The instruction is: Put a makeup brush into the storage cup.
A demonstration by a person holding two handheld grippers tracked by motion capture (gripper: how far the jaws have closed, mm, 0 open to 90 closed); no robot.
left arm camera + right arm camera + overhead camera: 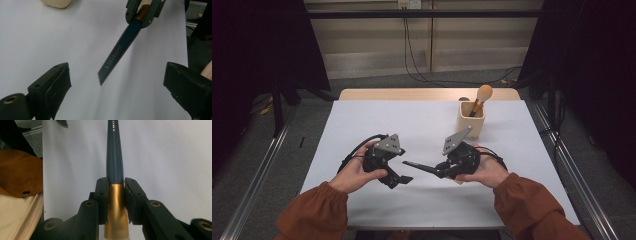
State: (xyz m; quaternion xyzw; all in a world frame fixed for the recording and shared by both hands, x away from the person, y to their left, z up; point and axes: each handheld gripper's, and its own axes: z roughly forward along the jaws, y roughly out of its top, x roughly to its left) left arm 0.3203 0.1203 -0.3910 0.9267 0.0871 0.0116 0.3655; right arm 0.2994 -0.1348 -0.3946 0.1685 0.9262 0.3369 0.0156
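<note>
while the right tool (116, 200) clamps a brush (117, 56), left tool (117, 87) gapes wide, bare table (362, 125) around, cup (471, 120) near far edge

The brush (114, 157) between the black right tongs (116, 195) has a dark navy handle with gold lettering and a gold ferrule. The left tongs (120, 87) are black too. The surface (377, 120) is white; at far right, a cream cup (471, 120) holds a peach-tipped brush (482, 97). Sleeves (312, 210) are rust-orange.

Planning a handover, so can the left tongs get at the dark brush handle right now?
Probably yes: the left tongs stand open, the brush handle points toward them, held by the right tongs, with nothing between.
</note>
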